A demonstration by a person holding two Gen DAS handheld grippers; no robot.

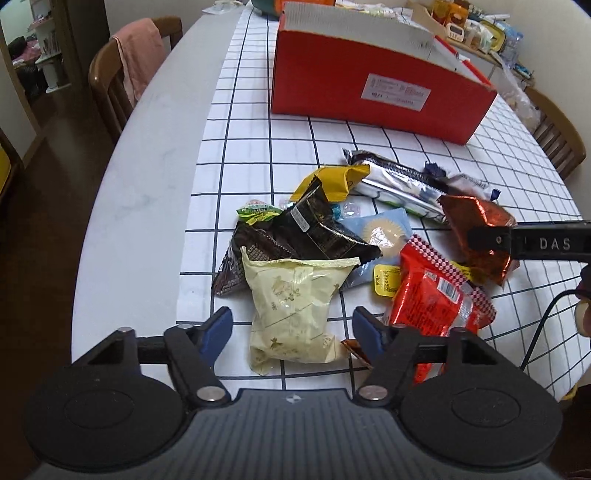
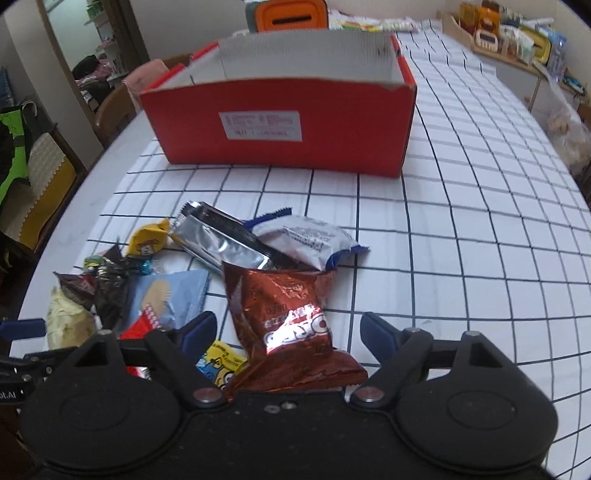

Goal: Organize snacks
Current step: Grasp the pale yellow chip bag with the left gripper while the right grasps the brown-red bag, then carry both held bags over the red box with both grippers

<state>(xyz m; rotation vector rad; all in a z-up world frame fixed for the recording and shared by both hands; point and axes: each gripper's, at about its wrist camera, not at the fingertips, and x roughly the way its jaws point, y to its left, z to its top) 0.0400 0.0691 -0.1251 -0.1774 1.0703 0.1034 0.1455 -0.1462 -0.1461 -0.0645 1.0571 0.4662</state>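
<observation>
A pile of snack packets lies on the checked tablecloth before an open red box (image 1: 369,77), which also shows in the right wrist view (image 2: 280,122). My left gripper (image 1: 291,328) is open, its blue pads on either side of a pale yellow packet (image 1: 295,314). My right gripper (image 2: 288,332) is open around a copper-brown Oreo packet (image 2: 291,325), which also shows in the left wrist view (image 1: 480,236). One finger of the right gripper (image 1: 517,243) shows at the right edge of the left wrist view. A red packet (image 1: 436,299), black packets (image 1: 317,229), a silver packet (image 2: 218,240) and a light blue packet (image 1: 384,232) lie between.
Wooden chairs (image 1: 110,81) stand at the table's left, one draped with a pink cloth (image 1: 140,55). A chair (image 1: 557,136) stands at the right. A shelf with jars and boxes (image 2: 517,37) is at the back right. An orange container (image 2: 288,14) sits behind the box.
</observation>
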